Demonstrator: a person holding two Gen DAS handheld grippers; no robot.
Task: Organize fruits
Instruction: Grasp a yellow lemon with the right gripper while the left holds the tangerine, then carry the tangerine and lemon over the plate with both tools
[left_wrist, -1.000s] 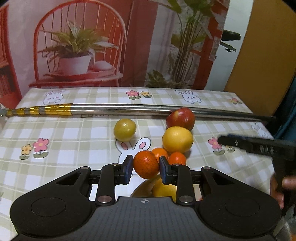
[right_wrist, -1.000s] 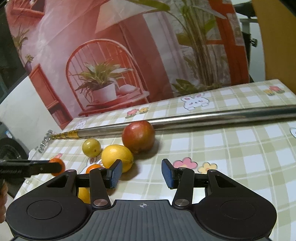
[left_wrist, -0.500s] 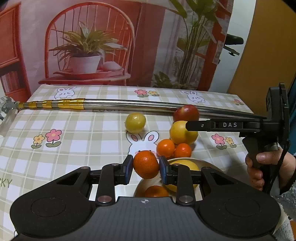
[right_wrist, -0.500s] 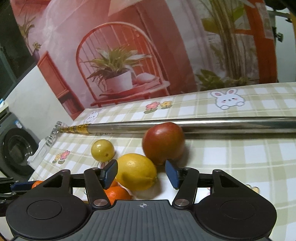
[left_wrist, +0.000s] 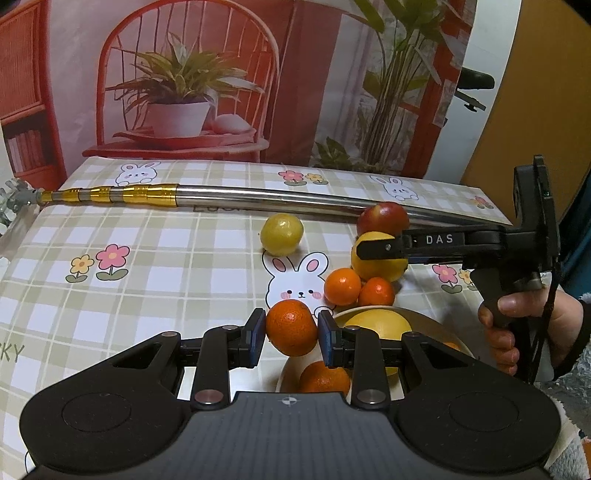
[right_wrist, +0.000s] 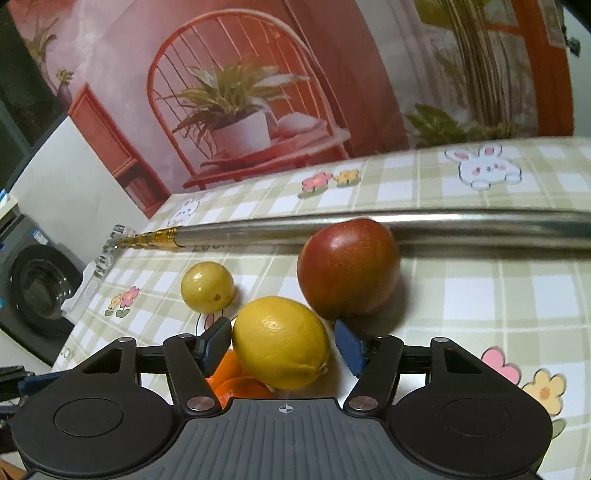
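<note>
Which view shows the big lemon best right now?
The right wrist view: the big lemon sits whole and close between the open jaws. In the left wrist view the right gripper crosses its front.

tablecloth (left_wrist: 147, 266): smooth, faintly shiny checked sheet, looks like plastic-coated cloth
pole (left_wrist: 258, 197): polished silver metal, with a glossy gold section at one end
lemon (right_wrist: 280, 343): waxy, finely dimpled peel
apple (right_wrist: 349, 267): smooth, glossy skin
mandarin (left_wrist: 291, 326): matt, pitted rind
left gripper (left_wrist: 291, 338): matt black plastic
bowl (left_wrist: 432, 325): smooth, pale, glazed-looking rim
</note>
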